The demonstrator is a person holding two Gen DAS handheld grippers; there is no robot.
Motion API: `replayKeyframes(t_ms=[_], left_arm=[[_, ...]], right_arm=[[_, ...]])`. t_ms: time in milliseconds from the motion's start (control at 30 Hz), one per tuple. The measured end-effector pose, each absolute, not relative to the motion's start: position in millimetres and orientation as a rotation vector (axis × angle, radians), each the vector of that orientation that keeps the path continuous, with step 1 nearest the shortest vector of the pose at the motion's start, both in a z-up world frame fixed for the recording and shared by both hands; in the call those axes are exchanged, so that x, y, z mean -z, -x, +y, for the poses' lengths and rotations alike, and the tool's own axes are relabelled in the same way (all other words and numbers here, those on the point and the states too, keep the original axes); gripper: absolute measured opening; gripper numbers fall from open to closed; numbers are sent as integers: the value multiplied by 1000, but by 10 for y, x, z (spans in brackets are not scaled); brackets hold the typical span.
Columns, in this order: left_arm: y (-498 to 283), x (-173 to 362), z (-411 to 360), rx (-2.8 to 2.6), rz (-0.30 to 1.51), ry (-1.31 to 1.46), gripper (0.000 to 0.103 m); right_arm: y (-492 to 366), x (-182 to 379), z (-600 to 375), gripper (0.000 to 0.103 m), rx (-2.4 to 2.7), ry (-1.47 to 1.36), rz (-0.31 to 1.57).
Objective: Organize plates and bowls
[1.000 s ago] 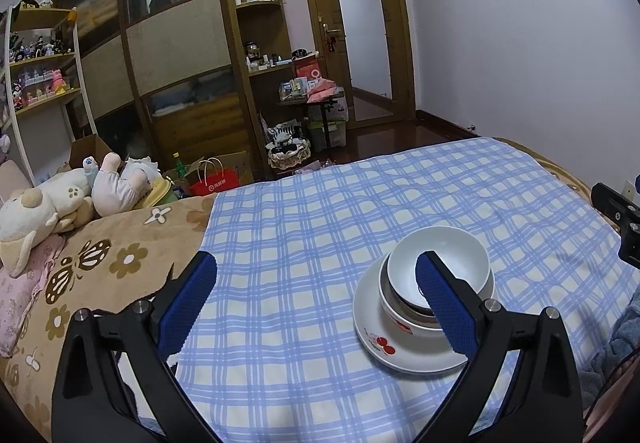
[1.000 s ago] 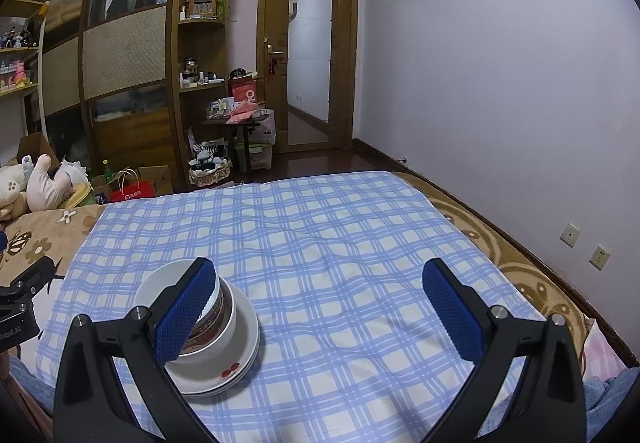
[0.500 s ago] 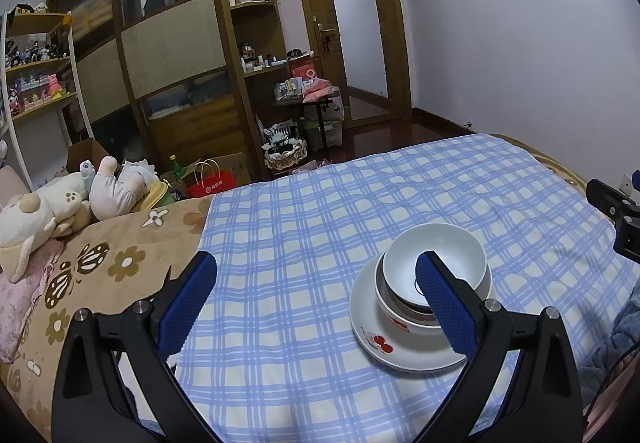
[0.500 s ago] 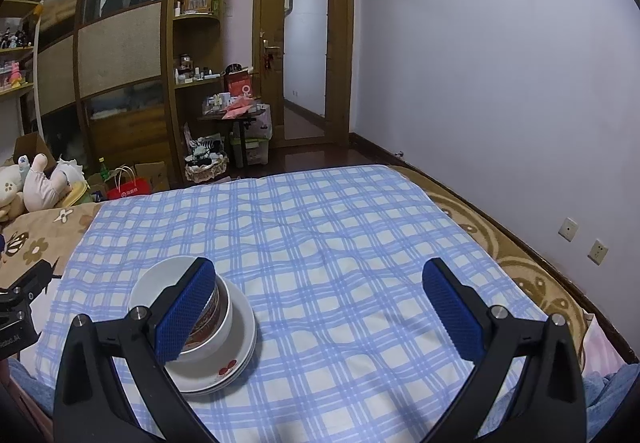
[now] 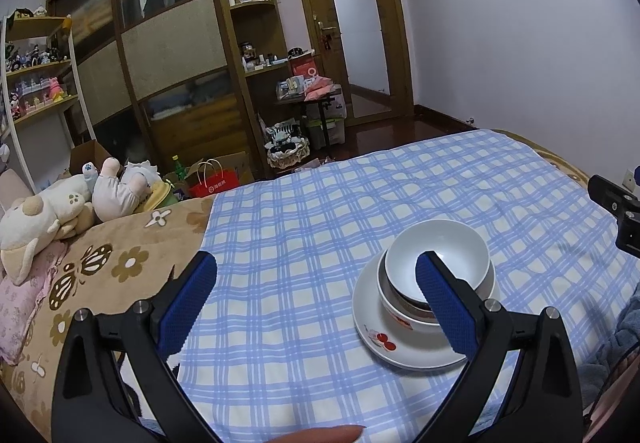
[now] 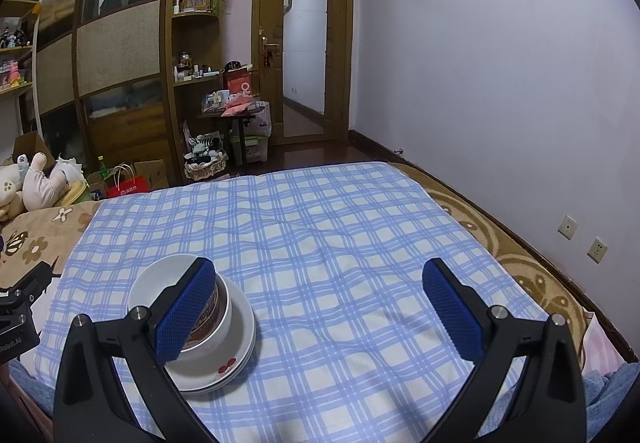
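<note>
Two bowls [image 5: 438, 261] sit nested on a white plate [image 5: 384, 339] with a red cherry print, all stacked on the blue checked cloth [image 5: 300, 243] spread over the bed. The plate lies toward the near edge of the cloth. The left tool [image 5: 316, 287] hangs above the cloth with its blue pads spread wide, gripping nothing; the stack shows just behind its right pad. The right tool [image 6: 326, 299] is likewise spread wide and empty, the stack behind its left pad. Stuffed toys [image 5: 60, 203] lie on the brown flowered blanket [image 5: 100, 267] beside the cloth.
</note>
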State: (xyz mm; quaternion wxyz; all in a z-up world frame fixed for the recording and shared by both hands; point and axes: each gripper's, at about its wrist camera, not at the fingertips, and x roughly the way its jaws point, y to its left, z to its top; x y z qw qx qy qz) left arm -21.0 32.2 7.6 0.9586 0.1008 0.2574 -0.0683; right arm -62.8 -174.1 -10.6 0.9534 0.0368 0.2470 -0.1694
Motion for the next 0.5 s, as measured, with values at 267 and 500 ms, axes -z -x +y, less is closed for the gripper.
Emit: replayKeyframes(t_ms=[267,500], left_arm=[[193,-78,328,130,522,-203,98],[193,-83,346,130,523,-203,98]], right_arm=[[625,108,-1742,103,344,-74,502],[623,110,-1742,103,344,-76,505]])
